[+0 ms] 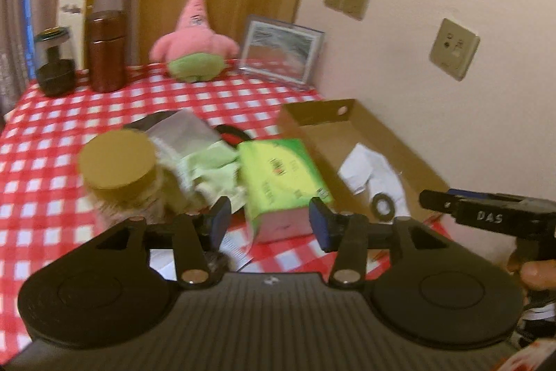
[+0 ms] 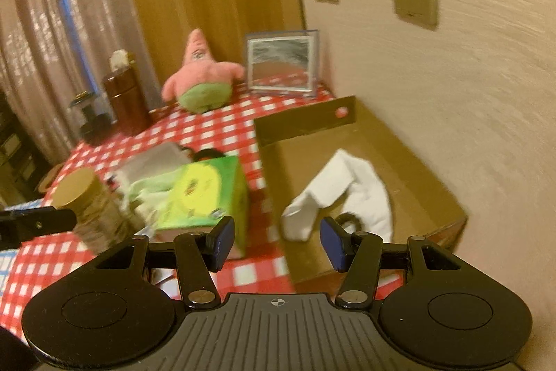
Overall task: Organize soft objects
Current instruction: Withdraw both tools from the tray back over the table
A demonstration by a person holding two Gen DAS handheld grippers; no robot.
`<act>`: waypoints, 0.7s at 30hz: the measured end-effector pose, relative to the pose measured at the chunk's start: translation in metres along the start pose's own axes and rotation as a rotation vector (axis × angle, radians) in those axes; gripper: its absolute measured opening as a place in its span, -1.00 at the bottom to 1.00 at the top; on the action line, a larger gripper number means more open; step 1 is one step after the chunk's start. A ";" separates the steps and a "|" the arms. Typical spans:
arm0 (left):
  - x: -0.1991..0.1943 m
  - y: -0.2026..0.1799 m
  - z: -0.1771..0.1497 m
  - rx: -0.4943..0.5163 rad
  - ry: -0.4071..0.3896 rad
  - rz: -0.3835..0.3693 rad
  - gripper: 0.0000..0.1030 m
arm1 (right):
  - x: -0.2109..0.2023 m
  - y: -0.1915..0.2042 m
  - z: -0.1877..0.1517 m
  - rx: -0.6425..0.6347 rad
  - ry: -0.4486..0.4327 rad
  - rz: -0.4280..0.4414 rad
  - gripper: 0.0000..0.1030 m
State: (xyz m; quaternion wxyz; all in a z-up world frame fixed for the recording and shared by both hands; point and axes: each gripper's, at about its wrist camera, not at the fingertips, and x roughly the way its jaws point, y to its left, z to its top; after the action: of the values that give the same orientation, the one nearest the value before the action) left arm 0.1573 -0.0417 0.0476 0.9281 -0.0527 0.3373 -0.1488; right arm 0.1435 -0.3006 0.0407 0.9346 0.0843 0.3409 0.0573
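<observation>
A pink star plush sits at the far end of the checked table. White socks lie in an open cardboard box by the wall. A pale green cloth lies crumpled beside a green tissue box. My left gripper is open and empty, its fingers either side of the tissue box's near end. My right gripper is open and empty, over the box's near left edge.
A gold-lidded jar stands left of the cloth. A brown canister, a dark glass jar and a framed picture stand at the back. Wall sockets are on the right.
</observation>
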 end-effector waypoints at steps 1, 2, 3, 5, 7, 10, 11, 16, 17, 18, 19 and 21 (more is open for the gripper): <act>-0.006 0.004 -0.005 -0.005 -0.001 0.016 -0.04 | -0.002 0.006 -0.003 -0.005 0.005 0.009 0.06; -0.011 0.007 -0.010 -0.009 -0.002 0.031 -0.03 | -0.003 0.011 -0.005 -0.008 0.009 0.019 0.06; -0.015 0.010 -0.016 -0.012 -0.003 0.043 -0.02 | -0.004 0.016 -0.008 -0.011 0.012 0.026 0.06; -0.025 0.018 -0.027 -0.027 -0.003 0.070 -0.01 | -0.005 0.025 -0.013 -0.018 0.022 0.041 0.06; -0.033 0.026 -0.037 -0.051 0.002 0.084 0.02 | -0.006 0.035 -0.018 -0.023 0.033 0.060 0.06; -0.044 0.035 -0.050 -0.067 0.003 0.121 0.05 | -0.008 0.046 -0.026 -0.029 0.042 0.080 0.07; -0.047 0.038 -0.054 -0.067 0.004 0.135 0.06 | -0.008 0.049 -0.028 -0.029 0.045 0.083 0.07; -0.060 0.051 -0.068 -0.087 0.007 0.175 0.07 | -0.008 0.060 -0.037 -0.026 0.058 0.109 0.07; -0.061 0.053 -0.070 -0.089 0.009 0.182 0.08 | -0.009 0.062 -0.039 -0.026 0.060 0.114 0.07; -0.062 0.056 -0.073 -0.091 0.013 0.191 0.08 | -0.008 0.064 -0.041 -0.028 0.063 0.118 0.07; -0.063 0.058 -0.074 -0.094 0.017 0.196 0.08 | -0.008 0.065 -0.043 -0.029 0.066 0.122 0.07; -0.063 0.062 -0.078 -0.102 0.023 0.202 0.08 | -0.007 0.068 -0.046 -0.037 0.075 0.122 0.08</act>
State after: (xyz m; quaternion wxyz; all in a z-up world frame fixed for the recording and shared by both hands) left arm 0.0762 0.0368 0.0138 0.9305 -0.0637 0.3589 -0.0376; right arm 0.1054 -0.2296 0.0242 0.9173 0.0856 0.3687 0.1236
